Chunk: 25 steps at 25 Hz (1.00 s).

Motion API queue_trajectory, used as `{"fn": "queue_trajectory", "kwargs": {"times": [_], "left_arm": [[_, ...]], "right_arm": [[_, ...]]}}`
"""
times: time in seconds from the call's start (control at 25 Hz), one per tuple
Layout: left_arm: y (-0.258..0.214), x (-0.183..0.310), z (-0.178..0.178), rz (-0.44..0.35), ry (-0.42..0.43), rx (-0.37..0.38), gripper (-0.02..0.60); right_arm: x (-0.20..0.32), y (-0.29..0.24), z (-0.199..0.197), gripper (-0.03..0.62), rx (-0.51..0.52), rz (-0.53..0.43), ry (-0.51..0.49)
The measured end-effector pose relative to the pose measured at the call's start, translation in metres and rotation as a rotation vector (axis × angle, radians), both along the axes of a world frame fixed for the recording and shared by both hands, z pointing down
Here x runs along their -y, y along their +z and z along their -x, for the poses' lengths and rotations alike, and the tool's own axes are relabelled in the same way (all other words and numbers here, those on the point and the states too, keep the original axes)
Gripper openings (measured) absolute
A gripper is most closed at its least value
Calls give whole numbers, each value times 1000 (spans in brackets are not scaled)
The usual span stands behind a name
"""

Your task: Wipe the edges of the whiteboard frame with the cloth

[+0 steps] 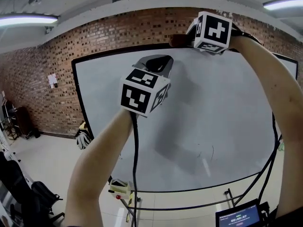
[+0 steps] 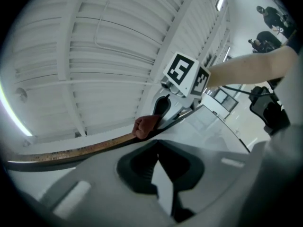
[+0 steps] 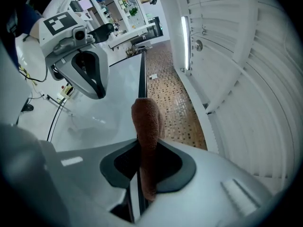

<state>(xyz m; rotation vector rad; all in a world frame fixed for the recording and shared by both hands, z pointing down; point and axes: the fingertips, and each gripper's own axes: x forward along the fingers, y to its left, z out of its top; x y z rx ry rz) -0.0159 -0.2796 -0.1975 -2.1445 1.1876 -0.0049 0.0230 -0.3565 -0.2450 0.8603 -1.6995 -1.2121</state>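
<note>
The whiteboard (image 1: 203, 108) has a thin black frame (image 1: 109, 52) and stands before a brick wall. A brown cloth (image 1: 177, 40) lies folded over the frame's top edge, and my right gripper (image 1: 183, 40) is shut on it from above. In the right gripper view the cloth (image 3: 147, 126) hangs between the jaws astride the black frame (image 3: 142, 74). My left gripper (image 1: 158, 63) hovers in front of the board just below the top edge, to the cloth's left, shut with nothing in it. In the left gripper view the cloth (image 2: 147, 126) shows ahead, beyond its closed jaws (image 2: 158, 148).
The brick wall (image 1: 47, 56) runs behind the board, with ceiling lights (image 1: 26, 19) overhead. The board's black stand bars (image 1: 199, 190) and a cable (image 1: 136, 174) hang below. A small screen (image 1: 239, 216) sits at the bottom right, and dark bags (image 1: 28, 197) lie on the floor at left.
</note>
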Motion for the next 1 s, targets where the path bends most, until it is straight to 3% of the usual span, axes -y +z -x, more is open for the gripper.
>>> {"fn": "queue_trajectory", "kwargs": {"times": [0.2, 0.4, 1.0], "left_arm": [[-8, 1, -70, 4, 48, 14, 5], [-10, 1, -116, 2, 70, 34, 5], [-10, 19, -160, 5, 96, 45, 5]], "right_arm": [[3, -6, -63, 66, 25, 8, 9], [4, -7, -103, 66, 43, 12, 9], [9, -6, -149, 66, 55, 29, 17]]}}
